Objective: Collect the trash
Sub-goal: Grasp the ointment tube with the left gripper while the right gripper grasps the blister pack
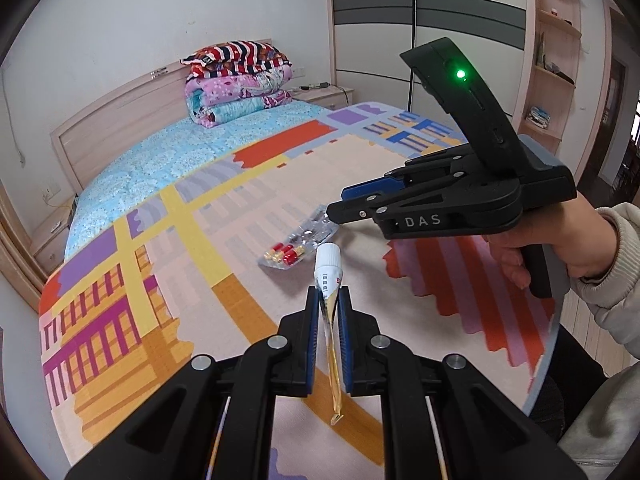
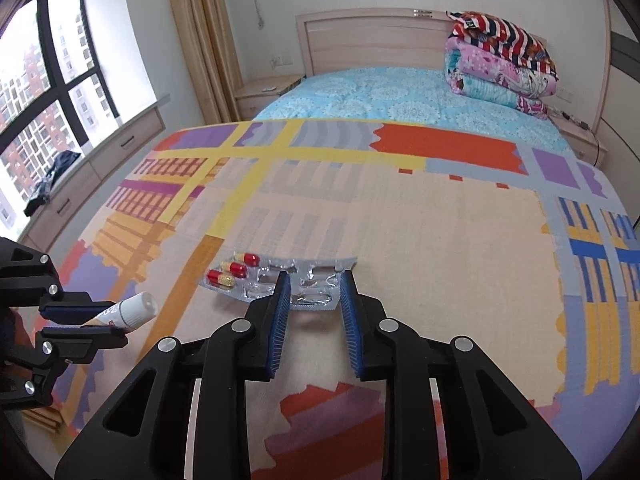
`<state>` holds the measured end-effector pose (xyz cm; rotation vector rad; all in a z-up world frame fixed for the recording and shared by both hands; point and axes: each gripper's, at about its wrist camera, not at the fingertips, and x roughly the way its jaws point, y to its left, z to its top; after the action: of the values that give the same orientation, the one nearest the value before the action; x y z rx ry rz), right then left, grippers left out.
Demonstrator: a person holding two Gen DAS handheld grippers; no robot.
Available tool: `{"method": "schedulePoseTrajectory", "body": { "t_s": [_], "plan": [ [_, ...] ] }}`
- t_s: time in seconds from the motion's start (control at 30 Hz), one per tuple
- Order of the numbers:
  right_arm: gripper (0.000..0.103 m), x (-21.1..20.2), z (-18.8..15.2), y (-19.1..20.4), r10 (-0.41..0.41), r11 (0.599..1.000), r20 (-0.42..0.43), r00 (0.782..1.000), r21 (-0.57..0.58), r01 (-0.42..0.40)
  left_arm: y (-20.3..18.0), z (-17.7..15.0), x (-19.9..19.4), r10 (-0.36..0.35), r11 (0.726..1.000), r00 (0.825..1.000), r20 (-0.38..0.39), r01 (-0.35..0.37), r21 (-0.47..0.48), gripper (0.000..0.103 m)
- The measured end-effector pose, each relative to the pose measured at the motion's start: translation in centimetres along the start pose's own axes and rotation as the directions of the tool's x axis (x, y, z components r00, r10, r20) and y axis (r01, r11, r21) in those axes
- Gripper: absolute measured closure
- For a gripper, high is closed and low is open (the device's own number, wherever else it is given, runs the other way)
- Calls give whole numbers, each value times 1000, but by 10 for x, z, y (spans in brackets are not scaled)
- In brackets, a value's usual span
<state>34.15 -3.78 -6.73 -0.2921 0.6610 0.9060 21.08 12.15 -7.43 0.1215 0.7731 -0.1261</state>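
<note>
My left gripper (image 1: 329, 296) is shut on a flattened white ointment tube (image 1: 329, 270) with a white cap, held above the patterned bedspread. The tube (image 2: 134, 309) and left gripper (image 2: 108, 322) also show at the left of the right wrist view. A silver pill blister pack (image 2: 280, 278) with three red-and-yellow capsules (image 2: 232, 270) lies flat on the bed. My right gripper (image 2: 314, 280) is open, with its blue pads (image 2: 282, 300) either side of the pack's near end. In the left wrist view the right gripper (image 1: 334, 212) reaches over the blister pack (image 1: 300, 246).
The bed (image 2: 440, 220) carries a colourful geometric spread and a blue sheet at its head. Folded quilts (image 2: 500, 60) sit by the headboard. A window ledge with dark cloth (image 2: 52, 176) runs along the left. A wardrobe (image 1: 424, 20) and shelves (image 1: 556, 60) stand beyond the bed.
</note>
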Motion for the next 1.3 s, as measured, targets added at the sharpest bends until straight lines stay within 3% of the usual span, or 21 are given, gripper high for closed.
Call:
{"method": "schedulePoseTrajectory", "body": {
  "t_s": [0.6,0.9,1.3],
  "plan": [
    [77,-67,-23,16,-15,998,49,999,-57,17,-38,-1,-48,13,1000,999,47,-13,3,94],
    [77,-114,-40,28,-11,994,92,996,-109,21,-61,-7,-75,14,999,994,107,-10,-38,94],
    [77,-172,-82,39,7,987,127,992,-162,14,-105,-25,-118,-6,999,985,175,15,-50,94]
  ]
}}
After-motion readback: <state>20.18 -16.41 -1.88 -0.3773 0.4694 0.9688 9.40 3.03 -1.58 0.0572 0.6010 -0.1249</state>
